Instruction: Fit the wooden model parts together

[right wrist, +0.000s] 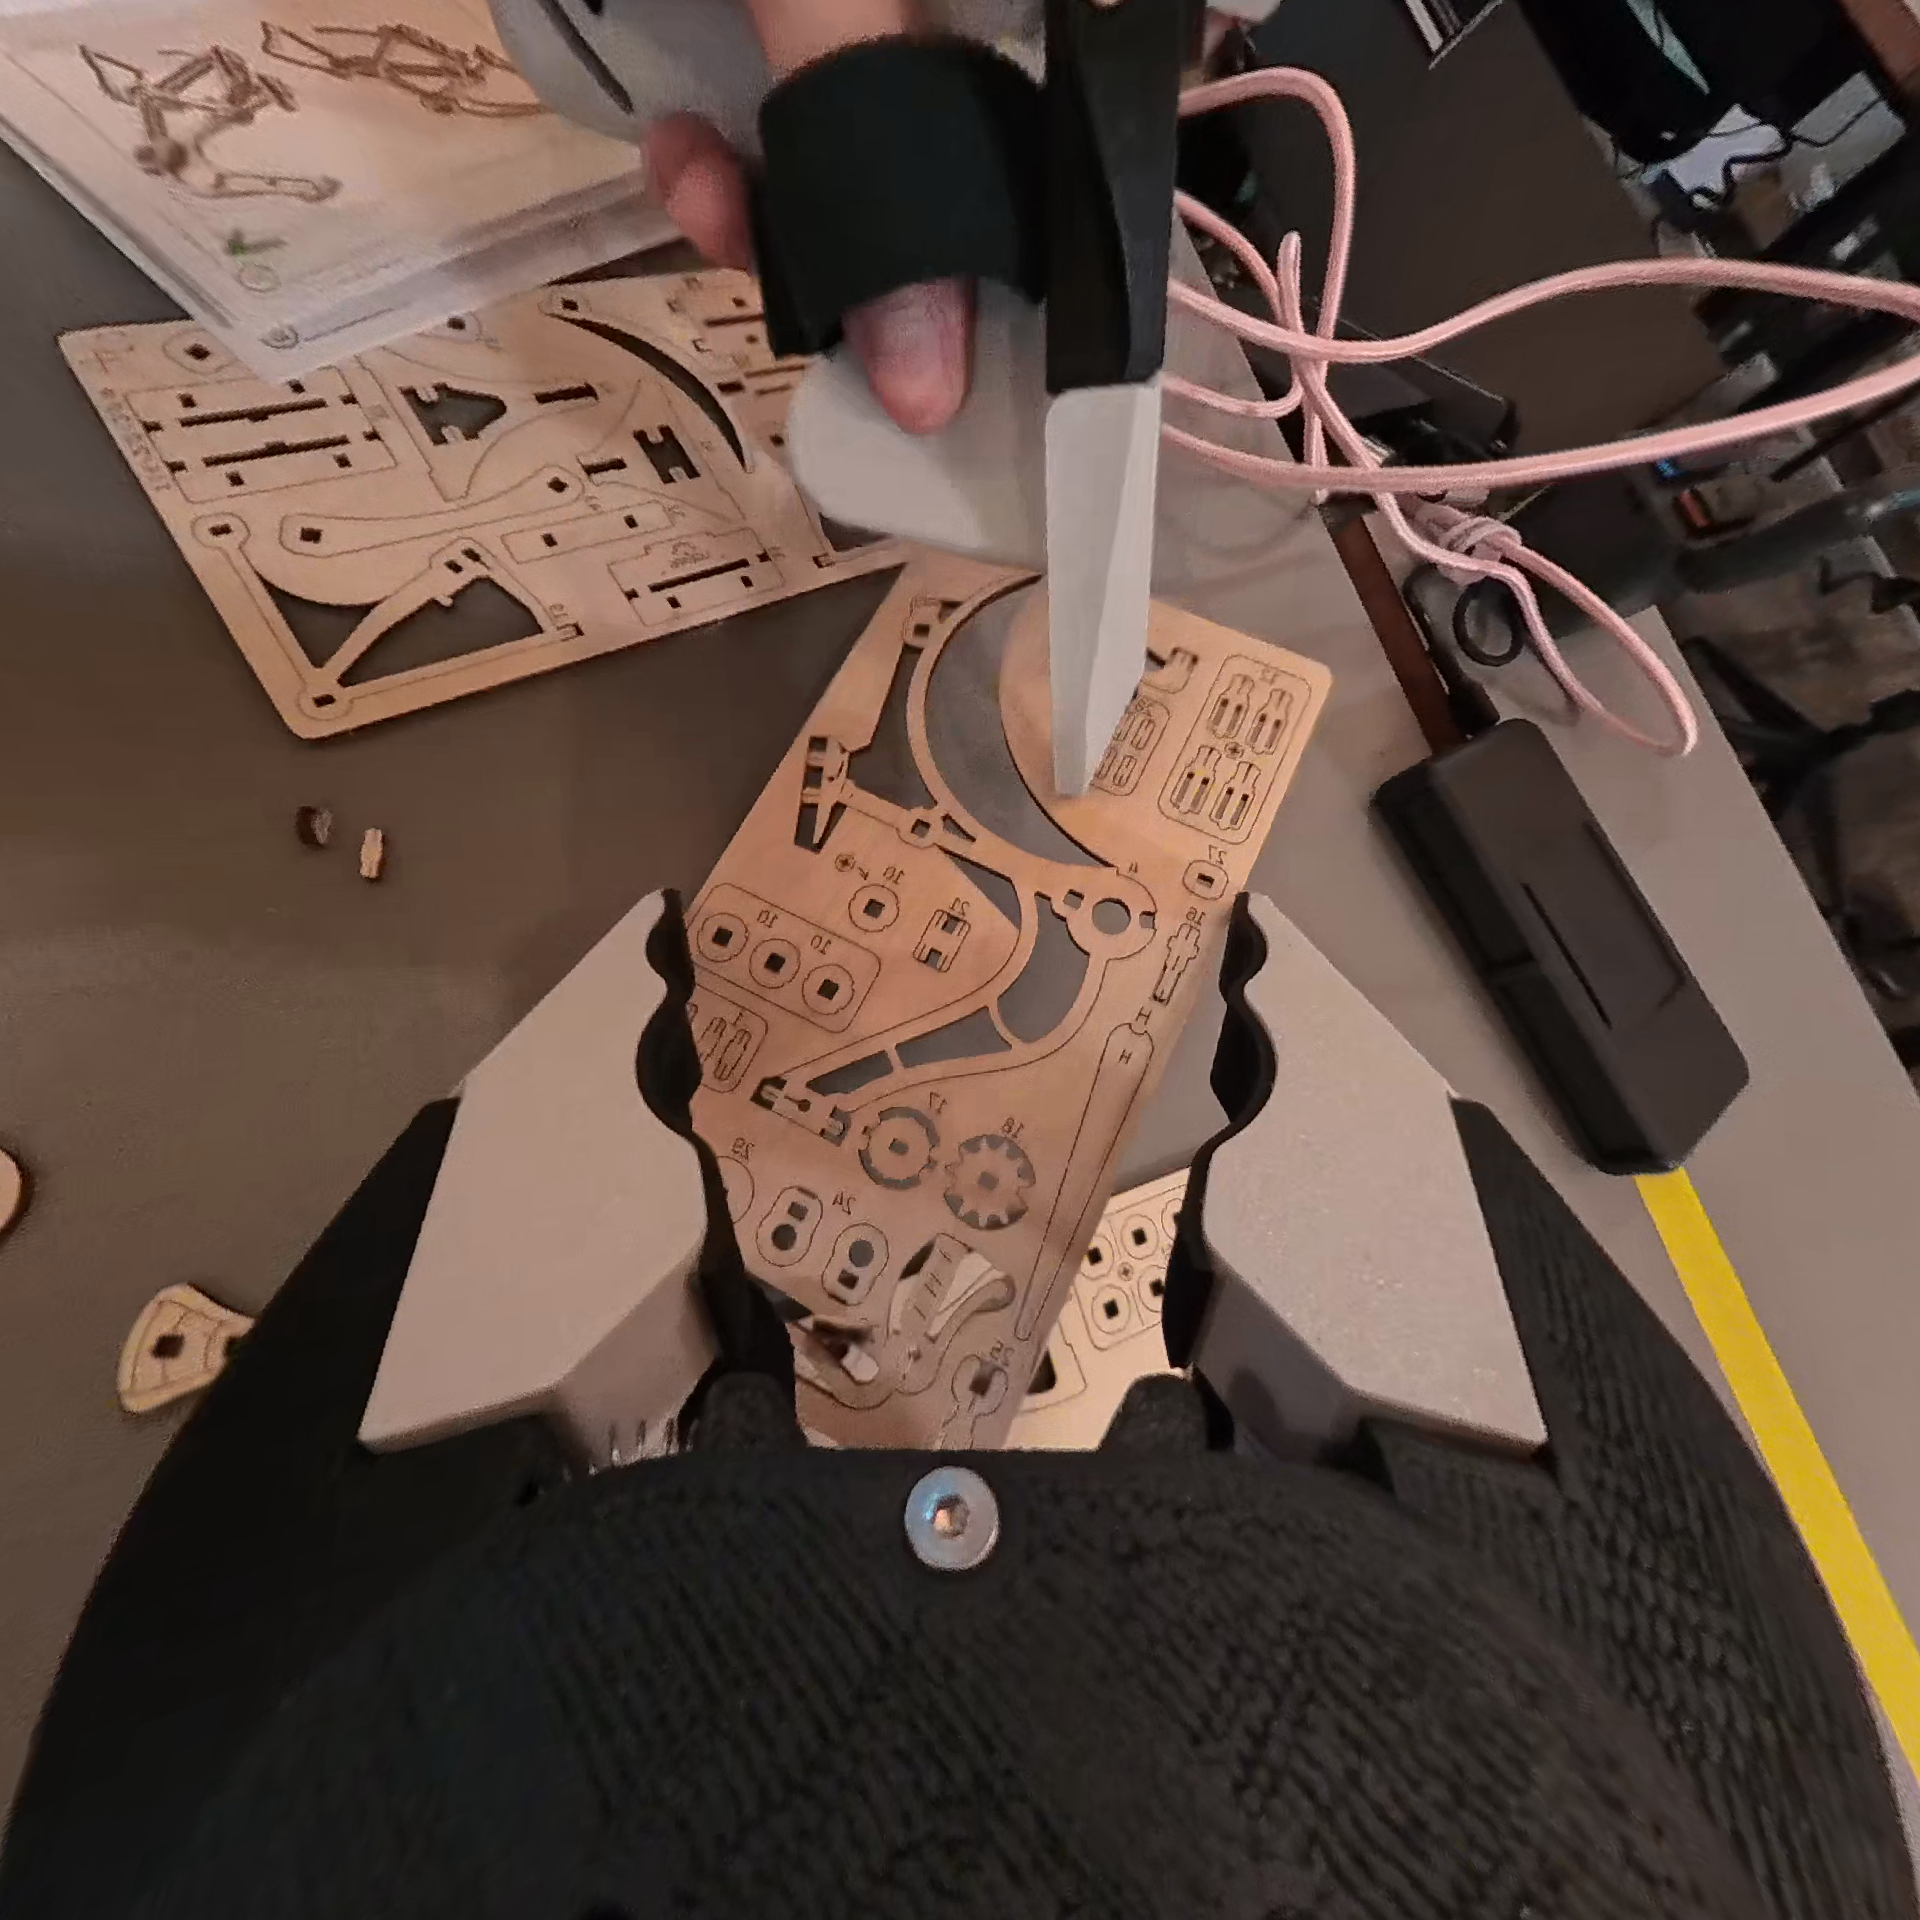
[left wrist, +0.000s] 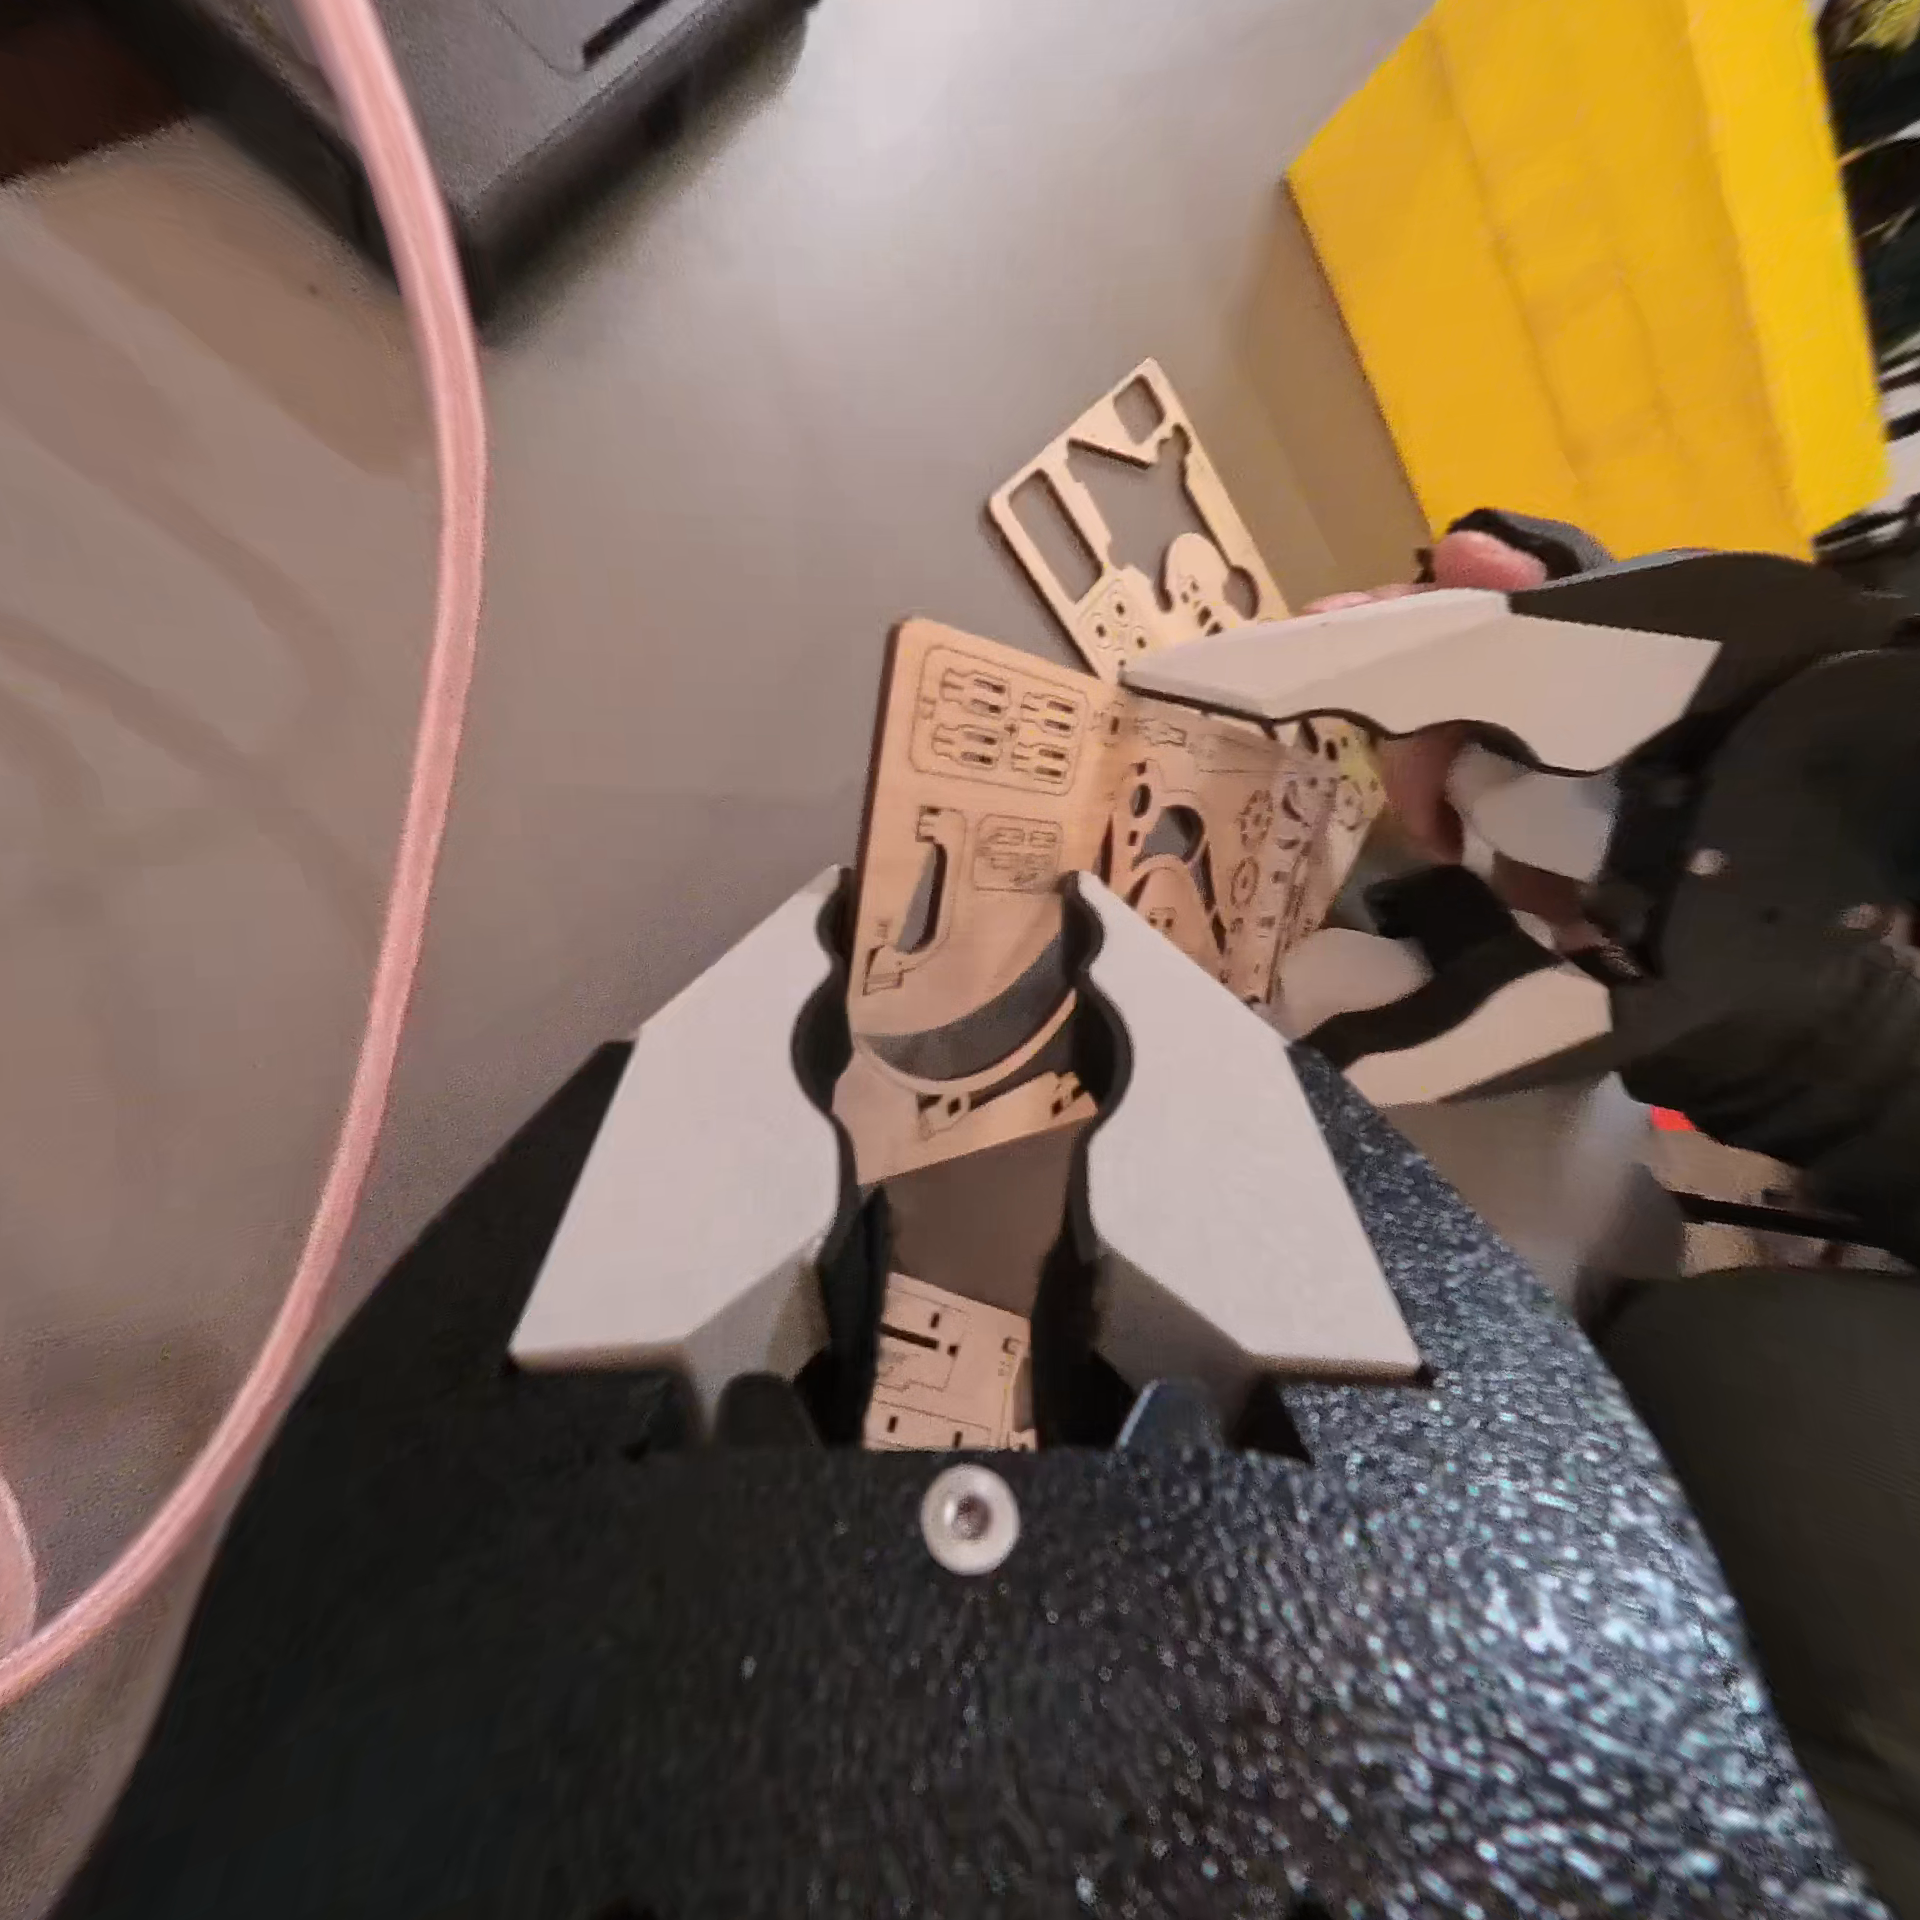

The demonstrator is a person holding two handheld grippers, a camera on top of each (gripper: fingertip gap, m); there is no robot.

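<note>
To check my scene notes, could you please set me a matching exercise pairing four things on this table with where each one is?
Things:
1. pale wooden sheet with cut gear shapes
2. wide flat wooden sheet with slotted parts
3. black rectangular box
4. two tiny loose wooden bits

Places:
A. near the right edge of the grey table
B. partly under the printed booklet
C. between the fingers of the right gripper
D. alone on bare tabletop, left of the gear sheet

Pairs: 1-C, 2-B, 3-A, 4-D
</note>
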